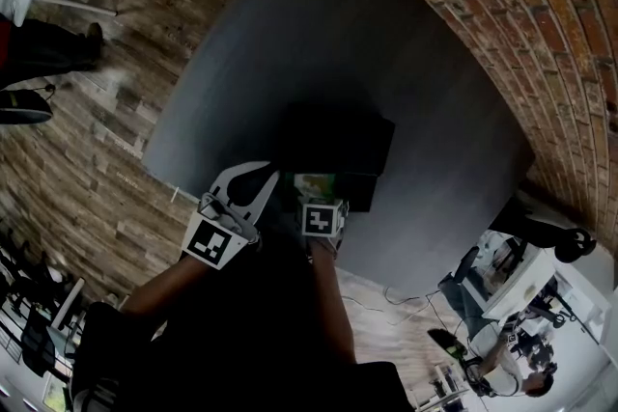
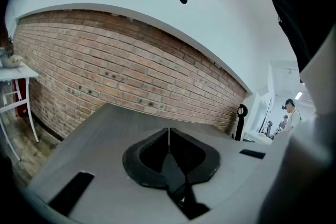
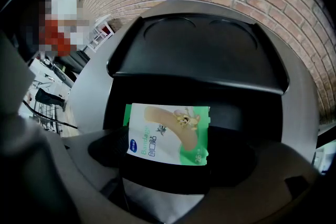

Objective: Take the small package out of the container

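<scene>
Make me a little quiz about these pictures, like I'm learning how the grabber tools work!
1. True or false: the left gripper has its jaws together with nothing between them.
2. Which gripper holds the green and white package? A) the left gripper B) the right gripper C) neither
3. What colour is the container behind the package?

Key: 1 true. 2 B. 3 black.
</scene>
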Demonstrator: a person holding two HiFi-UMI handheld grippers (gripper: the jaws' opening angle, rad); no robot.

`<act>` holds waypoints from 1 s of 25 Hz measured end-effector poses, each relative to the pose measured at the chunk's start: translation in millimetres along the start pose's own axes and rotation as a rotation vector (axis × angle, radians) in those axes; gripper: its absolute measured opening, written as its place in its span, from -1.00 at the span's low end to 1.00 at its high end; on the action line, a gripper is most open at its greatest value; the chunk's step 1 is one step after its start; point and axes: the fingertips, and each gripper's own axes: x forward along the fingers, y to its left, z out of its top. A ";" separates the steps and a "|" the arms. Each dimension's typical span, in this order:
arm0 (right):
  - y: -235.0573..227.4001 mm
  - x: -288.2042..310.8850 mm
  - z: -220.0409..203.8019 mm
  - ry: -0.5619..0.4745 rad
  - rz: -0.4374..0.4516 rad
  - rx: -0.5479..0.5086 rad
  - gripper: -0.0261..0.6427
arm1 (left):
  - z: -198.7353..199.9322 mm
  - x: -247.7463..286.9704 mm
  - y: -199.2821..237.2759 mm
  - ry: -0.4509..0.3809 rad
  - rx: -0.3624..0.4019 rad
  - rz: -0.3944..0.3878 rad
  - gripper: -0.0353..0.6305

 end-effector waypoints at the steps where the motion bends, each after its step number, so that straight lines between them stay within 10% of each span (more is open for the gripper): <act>1: 0.3 -1.3 -0.1 -0.003 -0.001 -0.003 0.41 | 0.1 -1.0 -0.4 -0.001 0.001 0.000 -0.78; 25: 0.8 -39.1 6.7 -0.149 -0.036 -0.041 0.41 | 15.4 -26.8 -26.0 -0.048 0.033 -0.006 -0.78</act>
